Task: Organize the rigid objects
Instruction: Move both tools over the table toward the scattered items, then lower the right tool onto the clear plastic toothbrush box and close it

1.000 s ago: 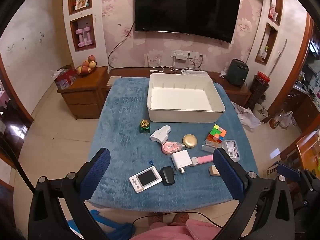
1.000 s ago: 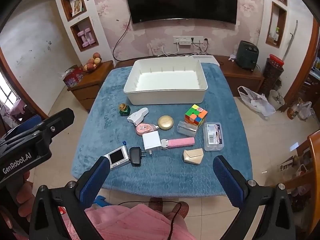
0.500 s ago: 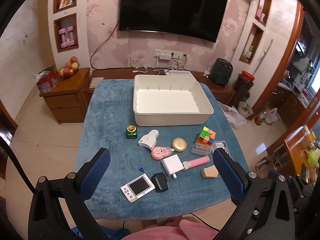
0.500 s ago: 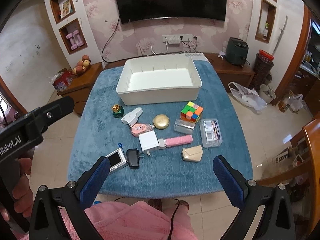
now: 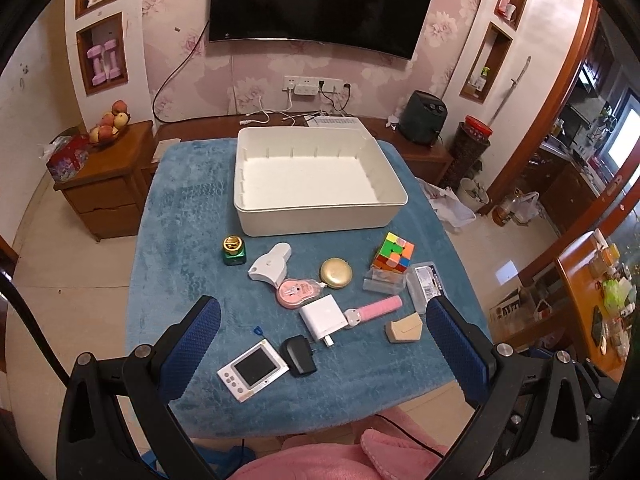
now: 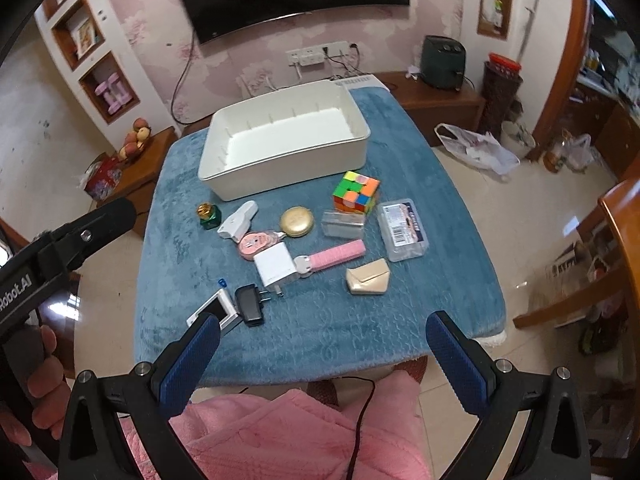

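Tilting right tool (image 6: 322, 344) nearer table (image 6: 420, 168); both tools wide, empty.

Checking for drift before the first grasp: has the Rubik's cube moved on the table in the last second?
No. The Rubik's cube still sits just in front of the white bin's near right corner, beside the clear case; only the cameras shifted.

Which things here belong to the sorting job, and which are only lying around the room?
For the job: empty white plastic bin; multicoloured puzzle cube; round gold compact; white square charger; small green jar with gold lid.

Just around: black wall television; bowl of fruit; pink dumbbells.
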`<move>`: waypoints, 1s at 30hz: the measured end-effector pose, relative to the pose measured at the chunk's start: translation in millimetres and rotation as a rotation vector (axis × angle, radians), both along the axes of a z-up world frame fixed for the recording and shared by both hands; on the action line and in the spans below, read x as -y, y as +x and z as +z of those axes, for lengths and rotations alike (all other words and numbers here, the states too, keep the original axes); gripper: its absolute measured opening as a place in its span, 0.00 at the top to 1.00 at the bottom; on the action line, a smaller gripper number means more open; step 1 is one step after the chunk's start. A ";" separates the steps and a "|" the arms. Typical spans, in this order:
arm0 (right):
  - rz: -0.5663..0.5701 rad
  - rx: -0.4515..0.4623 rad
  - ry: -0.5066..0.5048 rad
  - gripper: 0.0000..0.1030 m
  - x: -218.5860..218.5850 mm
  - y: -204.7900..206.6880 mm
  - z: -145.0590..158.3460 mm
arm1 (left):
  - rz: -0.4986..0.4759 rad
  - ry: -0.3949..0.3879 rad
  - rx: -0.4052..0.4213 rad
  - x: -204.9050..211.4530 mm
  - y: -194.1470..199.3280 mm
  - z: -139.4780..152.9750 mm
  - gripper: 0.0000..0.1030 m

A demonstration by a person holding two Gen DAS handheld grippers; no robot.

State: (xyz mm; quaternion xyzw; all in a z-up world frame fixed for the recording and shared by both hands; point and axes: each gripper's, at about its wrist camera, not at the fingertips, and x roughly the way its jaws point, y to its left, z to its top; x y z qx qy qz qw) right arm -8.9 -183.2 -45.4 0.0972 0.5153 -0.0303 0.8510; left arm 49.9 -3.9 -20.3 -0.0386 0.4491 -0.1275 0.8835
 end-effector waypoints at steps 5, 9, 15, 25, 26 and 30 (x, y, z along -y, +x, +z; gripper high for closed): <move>0.006 -0.011 -0.001 0.00 28.7 12.4 -3.5 | 0.038 -0.014 -0.014 17.8 9.4 -1.1 0.01; 0.032 -0.030 0.021 0.00 60.0 29.0 -7.2 | 0.064 -0.001 -0.026 42.5 15.2 -1.9 0.01; 0.088 -0.092 0.043 0.00 107.8 58.3 -13.7 | 0.160 -0.006 -0.040 76.8 21.6 -2.6 0.01; 0.205 -0.212 0.140 0.00 175.3 100.1 -38.8 | 0.327 -0.002 -0.125 124.1 28.1 -23.4 0.01; 0.204 -0.223 0.161 0.00 180.9 103.6 -41.6 | 0.343 0.006 -0.138 127.9 26.3 -26.6 0.01; 0.187 -0.307 0.286 0.00 206.5 123.7 -61.3 | 0.401 0.029 -0.187 133.6 20.4 -37.3 0.01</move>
